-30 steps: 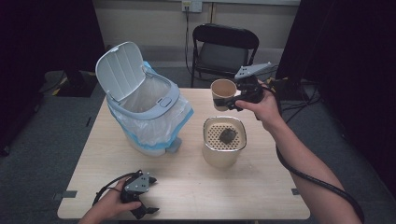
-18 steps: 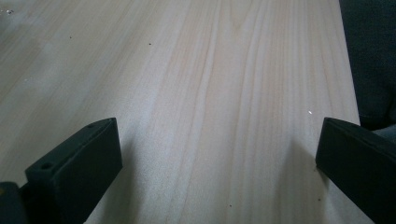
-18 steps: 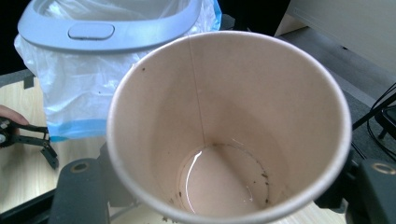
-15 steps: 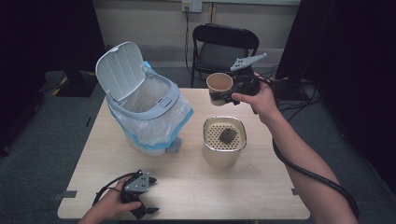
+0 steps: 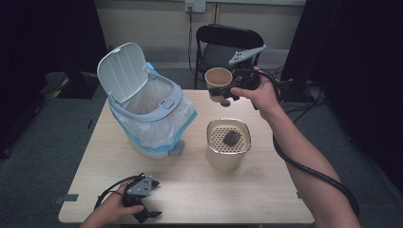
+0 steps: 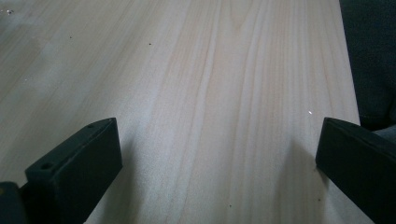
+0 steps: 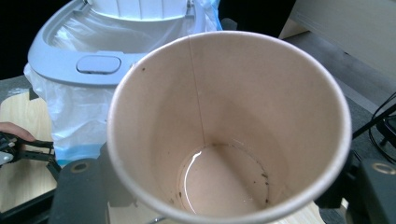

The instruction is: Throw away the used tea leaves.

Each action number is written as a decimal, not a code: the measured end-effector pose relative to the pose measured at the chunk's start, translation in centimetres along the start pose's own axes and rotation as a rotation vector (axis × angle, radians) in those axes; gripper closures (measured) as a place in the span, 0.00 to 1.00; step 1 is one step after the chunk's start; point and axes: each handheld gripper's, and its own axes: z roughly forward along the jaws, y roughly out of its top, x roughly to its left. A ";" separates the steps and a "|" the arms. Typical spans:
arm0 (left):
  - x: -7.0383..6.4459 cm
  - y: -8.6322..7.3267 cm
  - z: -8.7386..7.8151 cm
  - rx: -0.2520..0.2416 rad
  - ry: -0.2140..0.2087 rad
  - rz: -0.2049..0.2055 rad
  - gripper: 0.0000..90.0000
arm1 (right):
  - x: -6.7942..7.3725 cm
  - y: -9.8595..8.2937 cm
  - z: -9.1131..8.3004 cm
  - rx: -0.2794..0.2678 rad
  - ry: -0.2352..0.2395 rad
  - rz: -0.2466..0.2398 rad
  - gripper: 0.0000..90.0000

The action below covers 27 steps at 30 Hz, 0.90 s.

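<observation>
Above the far right part of the worktop (image 5: pixel 199 190), the right gripper (image 5: pixel 222 92) holds a paper cup (image 5: pixel 218 81) clamped between its jaws, tipped so that its mouth faces the camera. Over the last second the cup has travelled left and a little up, away from the strainer container (image 5: pixel 228 143) and toward the open bin (image 5: pixel 147 114). That shift suggests the pouring over the strainer is finished and the cup is now on its way to be thrown away; it hangs between container and bin, not yet over the bin's opening.

On the perforated insert of the container lies a dark lump (image 5: pixel 231 138), likely strained-out residue, though it is too small to identify. From the right gripper view the cup (image 7: pixel 229 126) looks nearly empty, with a thin film of liquid and a few dark specks at the bottom; the jaws themselves are mostly hidden behind its wall, and the bin's rim (image 7: pixel 93 60) with its white liner sits just beyond.

The left gripper (image 5: pixel 142 202) has not moved: it rests on the worktop near the front edge, jaws spread wide with nothing between them, only bare wood (image 6: pixel 210 93) ahead. The bin's inside is hidden by the liner's folds, so its contents cannot be told
</observation>
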 end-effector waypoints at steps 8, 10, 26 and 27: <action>0.0 0.0 0.0 0.000 0.000 0.000 0.00 | 0.3 1.3 0.5 0.001 0.008 -0.016 0.31; 0.0 0.0 0.0 0.000 0.000 0.001 0.00 | 0.4 2.0 0.7 0.003 0.010 -0.025 0.31; 0.0 0.0 0.0 0.001 -0.001 -0.001 0.00 | 1.5 5.0 2.8 0.000 0.027 -0.054 0.31; 0.0 0.0 0.0 0.000 -0.001 -0.001 0.00 | 1.6 5.2 3.0 -0.001 0.027 -0.055 0.31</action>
